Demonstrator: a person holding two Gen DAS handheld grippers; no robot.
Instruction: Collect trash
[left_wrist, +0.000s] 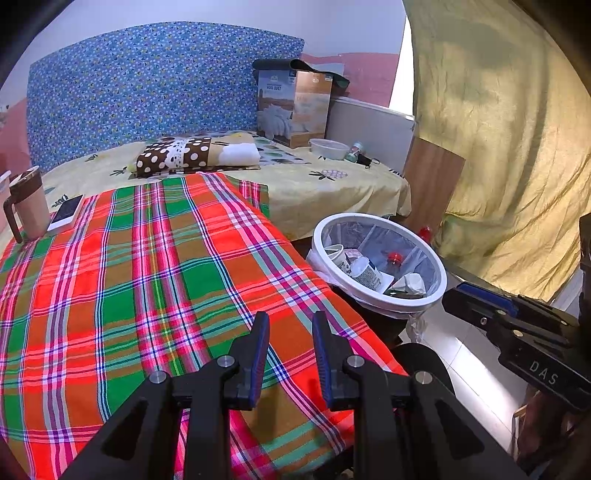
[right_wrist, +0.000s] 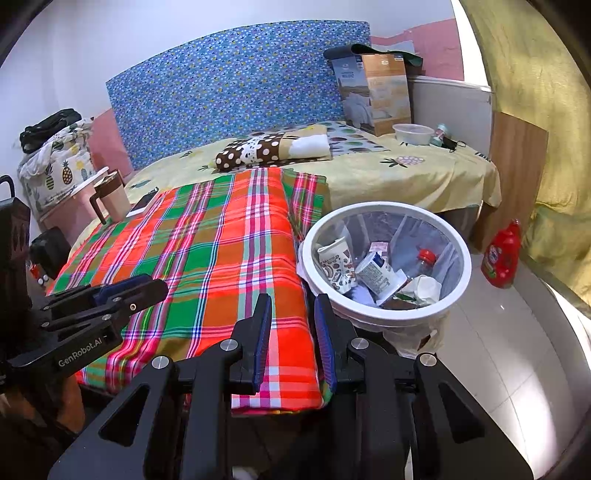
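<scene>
Trash mostly gathered, by the look of it: cups, bottle and wrappers already in the white bin (right_wrist: 386, 314) right of the plaid cloth (right_wrist: 207, 258). Left gripper (left_wrist: 290, 325) and right gripper (right_wrist: 291, 308) both slightly parted, holding nothing. Possibly left: plastic bowl (right_wrist: 413, 133) far on bed, red bottle (right_wrist: 501, 258) on floor

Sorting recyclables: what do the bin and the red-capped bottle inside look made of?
Bin: likely plastic, its white rim smooth and slightly glossy, lined with a thin translucent bag. Red-capped bottle: apparently clear plastic, see-through body; glass can't be excluded.
</scene>
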